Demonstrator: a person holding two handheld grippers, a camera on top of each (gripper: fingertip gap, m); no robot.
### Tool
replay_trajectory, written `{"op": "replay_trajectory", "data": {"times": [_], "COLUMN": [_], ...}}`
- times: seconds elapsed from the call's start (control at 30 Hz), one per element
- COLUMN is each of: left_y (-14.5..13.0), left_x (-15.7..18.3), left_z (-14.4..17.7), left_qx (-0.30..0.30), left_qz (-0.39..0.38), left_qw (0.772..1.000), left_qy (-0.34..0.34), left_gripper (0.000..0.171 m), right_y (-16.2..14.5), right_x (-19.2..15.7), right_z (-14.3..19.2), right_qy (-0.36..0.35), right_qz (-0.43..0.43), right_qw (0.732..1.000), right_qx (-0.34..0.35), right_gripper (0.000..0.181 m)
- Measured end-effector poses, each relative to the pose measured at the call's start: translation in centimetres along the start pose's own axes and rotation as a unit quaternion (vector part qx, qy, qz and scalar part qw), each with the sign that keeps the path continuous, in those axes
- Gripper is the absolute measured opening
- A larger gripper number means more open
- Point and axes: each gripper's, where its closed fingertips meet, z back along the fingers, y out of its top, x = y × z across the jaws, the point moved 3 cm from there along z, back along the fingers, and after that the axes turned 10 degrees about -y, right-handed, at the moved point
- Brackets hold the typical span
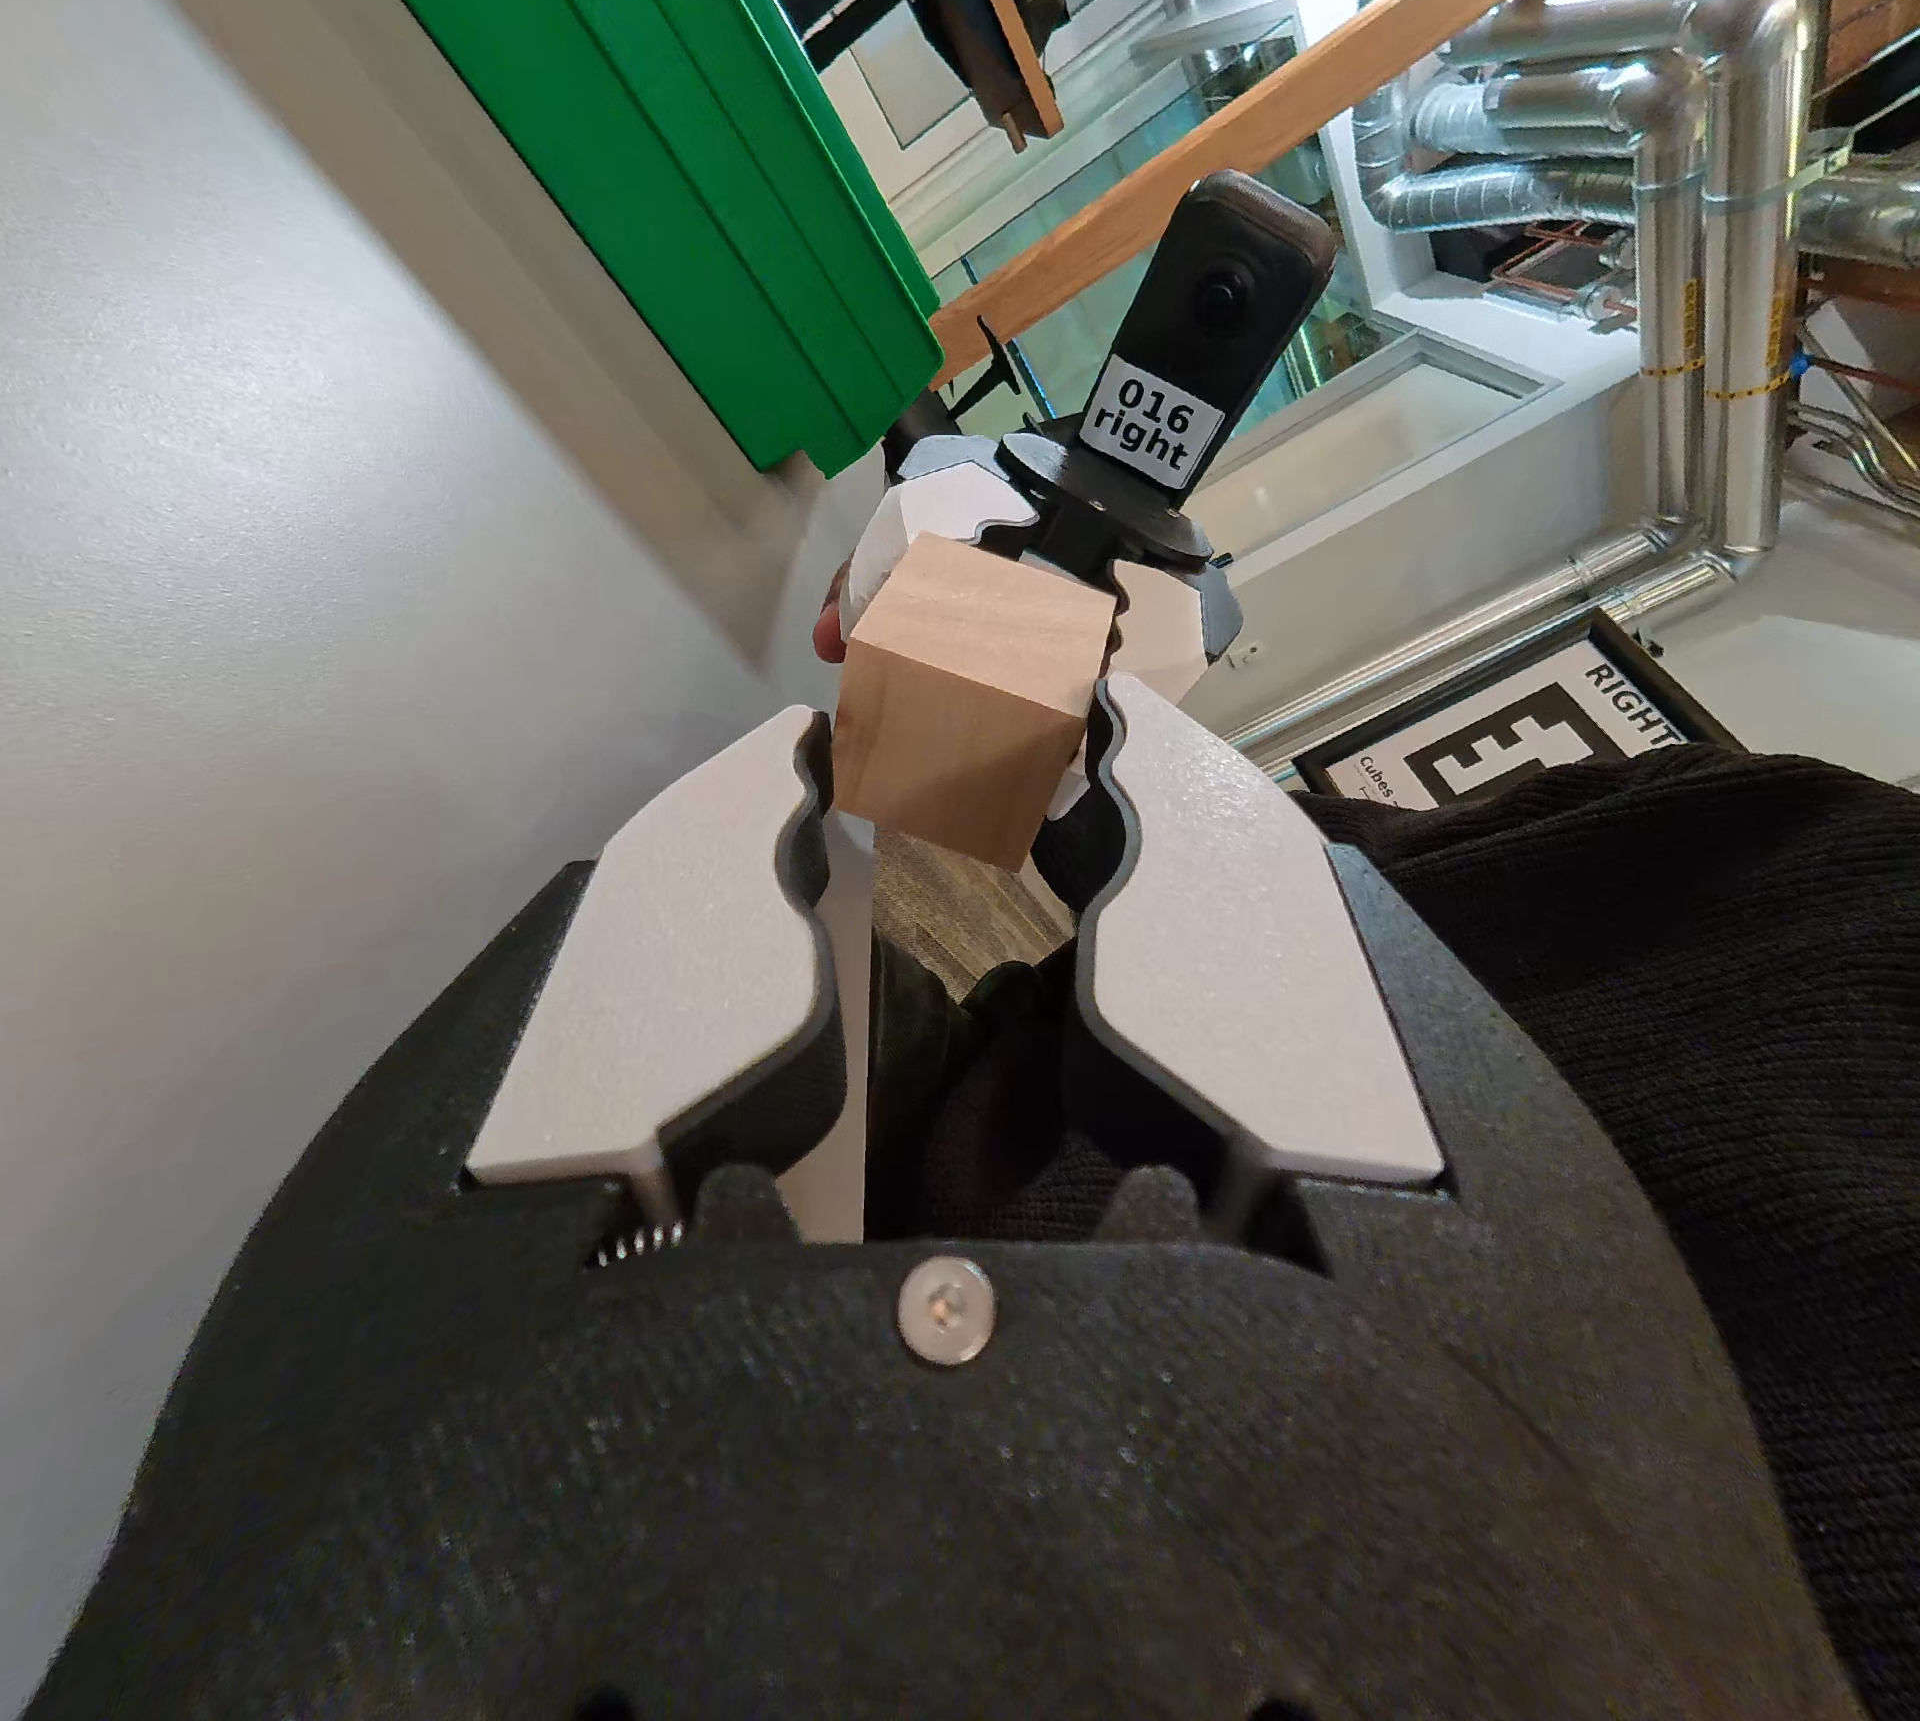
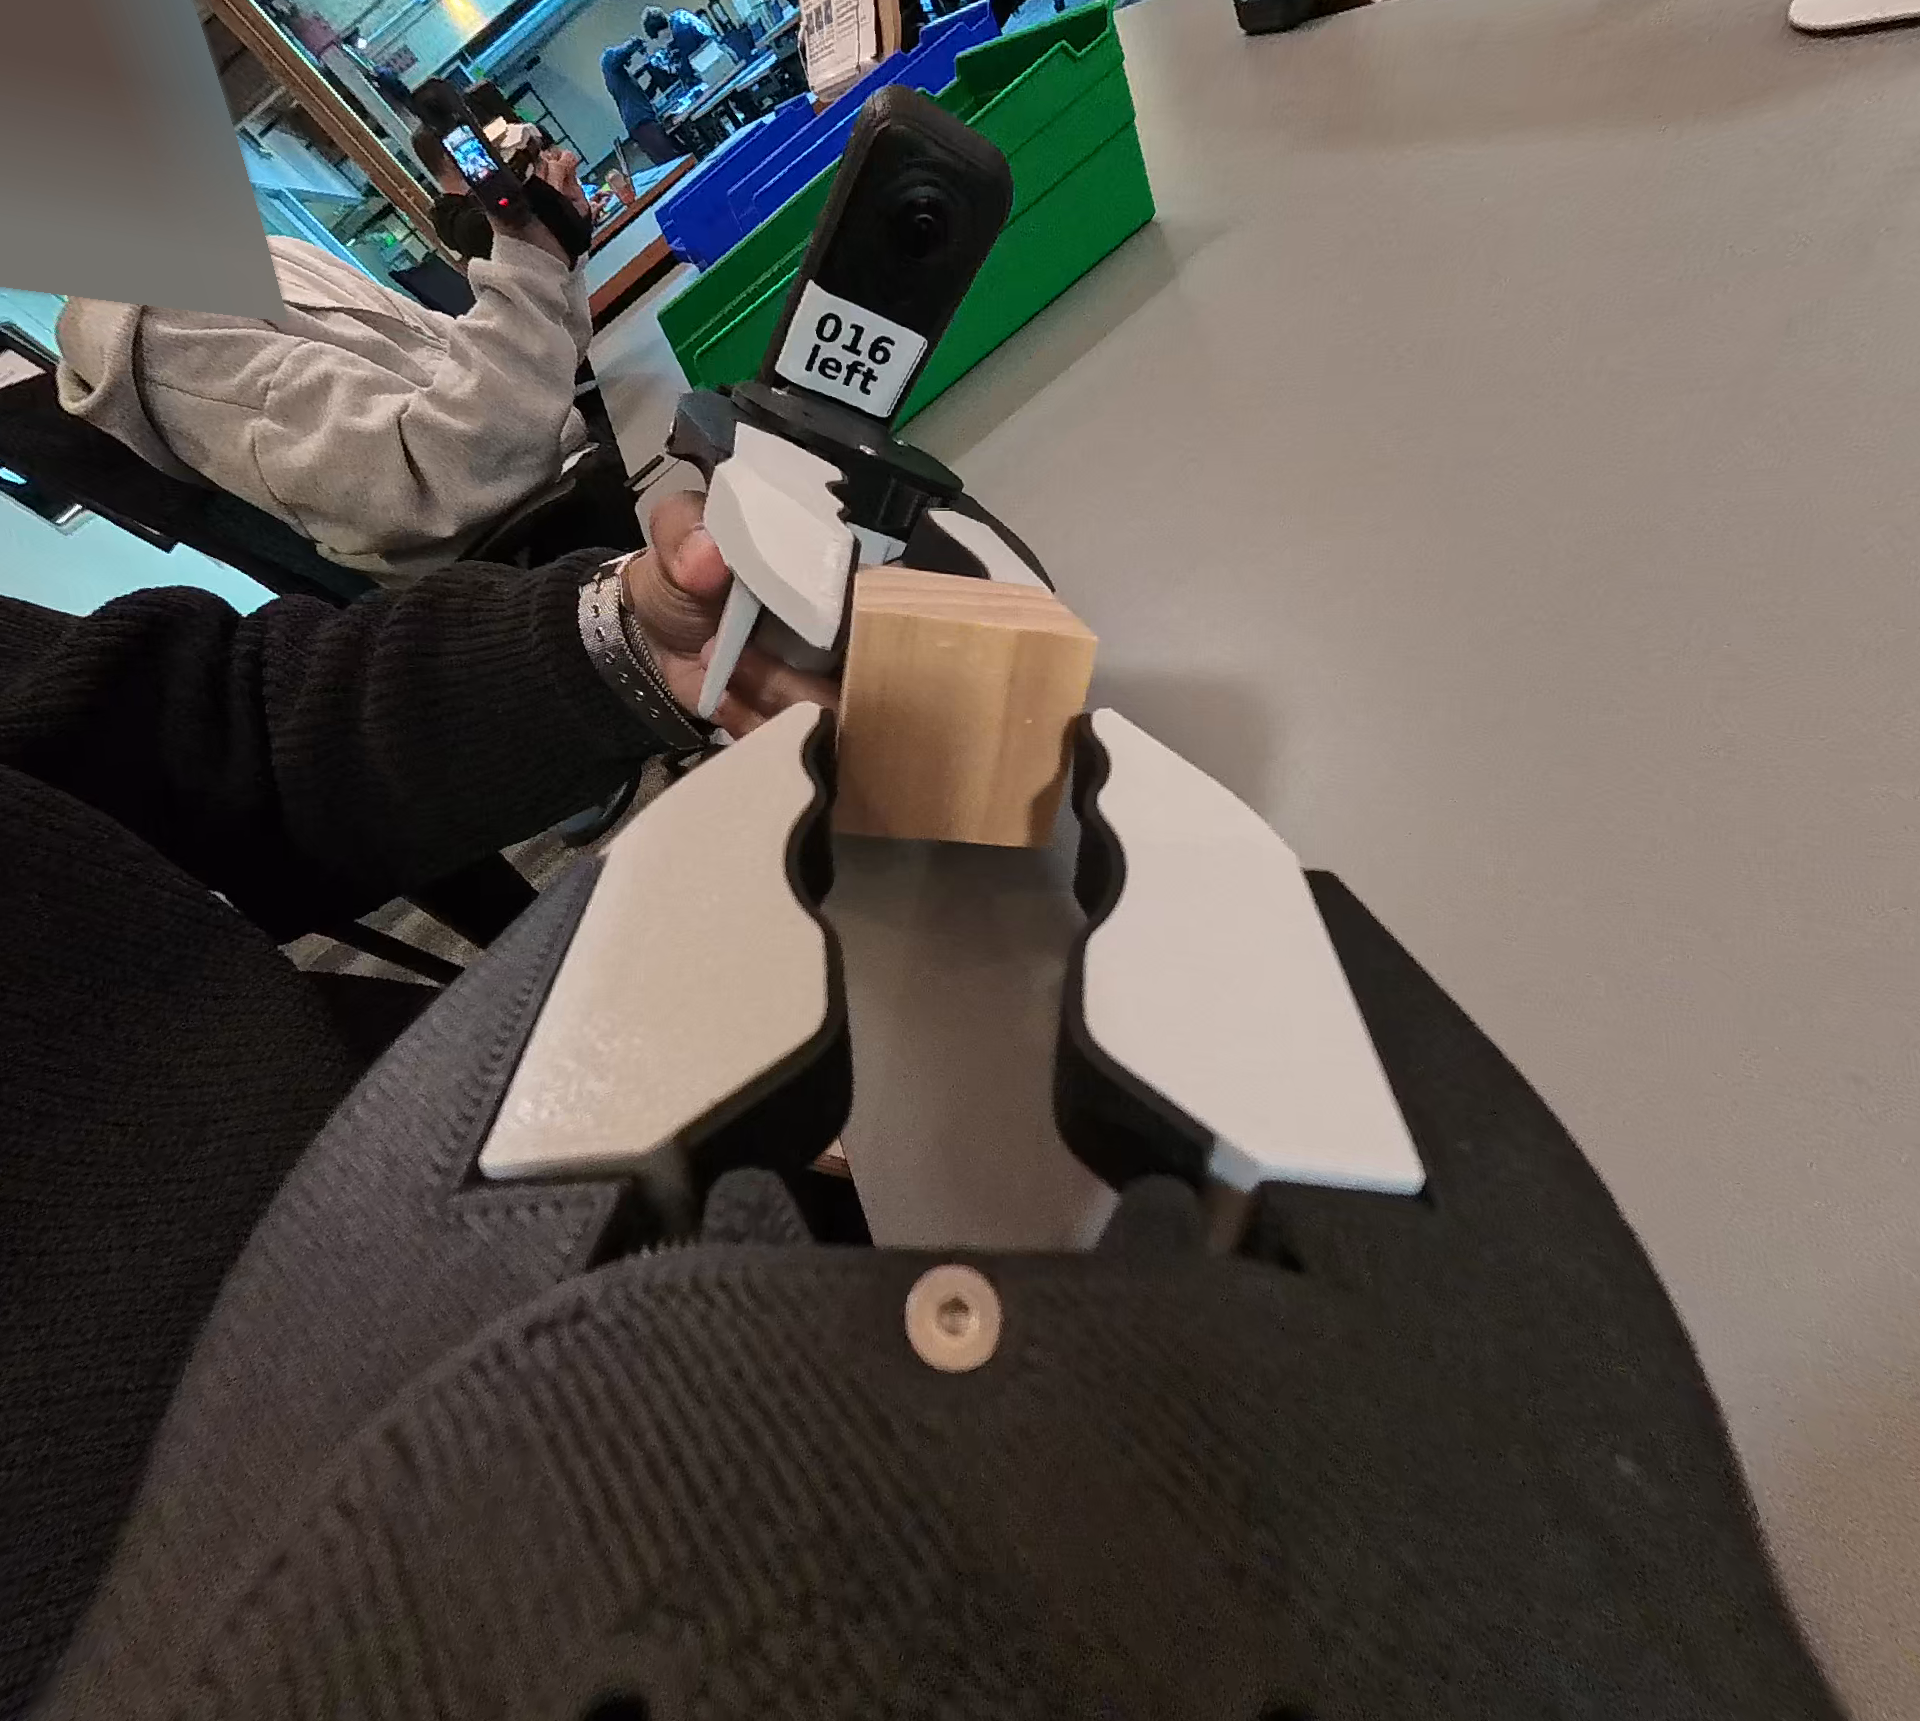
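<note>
From my left wrist view, the left gripper (image 1: 961, 762) has its jaws pinching a wooden cube (image 1: 966, 700) at the tips, one flat face against each pad. Opposite it the right gripper (image 1: 1039, 606) meets the same cube from the far side, its camera stalk rising behind. The view is tilted; a green bin (image 1: 665, 113) and the pale worktop (image 1: 208, 632) run slantwise across it, and a black knitted sleeve (image 1: 1621, 1048) fills the right side.

From my right wrist view, the right gripper (image 2: 956, 767) has its jaws closed onto the cube (image 2: 961, 715), which is lifted clear of the grey worktop (image 2: 1507, 528), near its edge. The left gripper (image 2: 821, 622) touches the cube's far upper corner, a hand (image 2: 686, 622) with a wrist strap behind it. Green bins (image 2: 1039, 144) sit farther back, with blue bins (image 2: 790, 154) beyond them.

I judge the cube light, rigid and smooth-sided, so not fragile but apt to slip or twist; the best hold is flat on two opposite faces, centred, never on a corner.
</note>
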Motion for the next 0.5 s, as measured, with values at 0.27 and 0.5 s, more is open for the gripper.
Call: {"op": "replay_trajectory", "data": {"times": [0.27, 0.5], "left_y": [-0.05, -0.07], "left_x": [-0.1, -0.15], "left_z": [0.01, 0.0], "left_qx": [-0.003, -0.003], "left_qz": [0.001, 0.003], "left_qw": [1.0, 1.0], "left_qy": [0.002, 0.002], "left_gripper": [0.049, 0.049], "right_y": [-0.11, -0.14], "right_x": [0.07, 0.11], "right_z": [-0.03, -0.04], "right_qy": [-0.001, 0.002], "right_qz": [0.0, -0.008], "right_qw": [1.0, 1.0], "right_qx": [-0.007, -0.008], "right_gripper": [0.044, 0.044]}}
